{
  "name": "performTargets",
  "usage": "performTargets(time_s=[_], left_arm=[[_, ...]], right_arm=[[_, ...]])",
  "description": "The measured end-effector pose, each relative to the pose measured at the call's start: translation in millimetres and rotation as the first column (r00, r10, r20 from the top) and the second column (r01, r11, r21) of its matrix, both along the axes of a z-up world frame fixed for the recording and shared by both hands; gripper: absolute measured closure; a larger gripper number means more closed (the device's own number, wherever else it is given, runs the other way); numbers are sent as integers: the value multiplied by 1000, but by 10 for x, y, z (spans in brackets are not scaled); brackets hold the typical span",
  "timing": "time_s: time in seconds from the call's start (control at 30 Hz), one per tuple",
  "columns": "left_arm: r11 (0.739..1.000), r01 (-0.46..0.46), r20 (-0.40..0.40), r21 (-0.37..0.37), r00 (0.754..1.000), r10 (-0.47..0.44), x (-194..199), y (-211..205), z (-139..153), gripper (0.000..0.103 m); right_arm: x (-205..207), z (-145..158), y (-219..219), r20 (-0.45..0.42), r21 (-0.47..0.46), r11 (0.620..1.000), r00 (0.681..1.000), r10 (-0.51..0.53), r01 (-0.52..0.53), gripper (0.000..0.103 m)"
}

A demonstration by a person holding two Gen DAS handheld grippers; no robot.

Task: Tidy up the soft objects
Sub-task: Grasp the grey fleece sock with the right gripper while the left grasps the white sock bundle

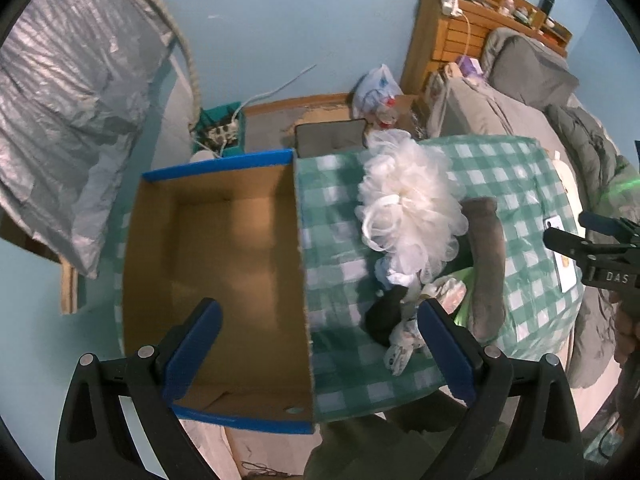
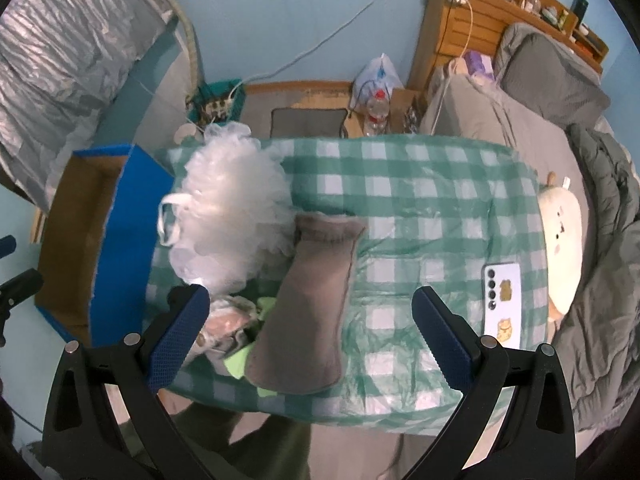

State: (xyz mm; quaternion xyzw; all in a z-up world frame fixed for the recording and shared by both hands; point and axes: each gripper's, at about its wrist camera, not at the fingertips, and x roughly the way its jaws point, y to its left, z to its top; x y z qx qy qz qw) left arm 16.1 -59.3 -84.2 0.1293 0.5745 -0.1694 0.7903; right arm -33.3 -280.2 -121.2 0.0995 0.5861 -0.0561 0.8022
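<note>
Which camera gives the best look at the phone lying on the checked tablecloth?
The right wrist view: the phone lies face down and whole, camera lenses and cat stickers visible. In the left wrist view it is a small sliver, partly hidden behind the right gripper.

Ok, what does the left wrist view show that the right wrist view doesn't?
Only the left wrist view shows the box's empty floor, a black item beside the pile, and the right gripper at the frame's right edge.

Only the right wrist view shows the whole phone on the checked cloth, a cream plush past the table edge, and green fabric under the pile.

Both show the white loofah, the grey-brown sleeve and the patterned cloth, all outside the box. Both grippers are open and hold nothing.
</note>
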Motion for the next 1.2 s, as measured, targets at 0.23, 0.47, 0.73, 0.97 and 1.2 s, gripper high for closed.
performTargets(time_s=[0.23, 0.47, 0.73, 0.97, 1.2], left_arm=[[998, 59, -25, 15, 998, -59, -34, -239, -266, 4], [993, 105, -54, 47, 993, -103, -77, -447, -586, 4], [983, 170, -51, 73, 985, -167, -139, -613, -833, 4], [961, 267, -51, 72, 963, -263, -204, -747, -975, 4], [952, 298, -90, 63, 952, -292, -221, -839, -1140, 4]], right_arm=[[5, -358, -21, -47, 21, 1000, 999, 13, -12, 2], [-2, -701, -54, -101, 48, 999, 995, 13, -8, 2], [52, -957, -26, -148, 55, 998, 988, 37, -30, 2], [165, -1166, 33, -189, 84, 996, 981, 42, -27, 2], [194, -1359, 125, -228, 60, 997, 972, 56, -43, 10]])
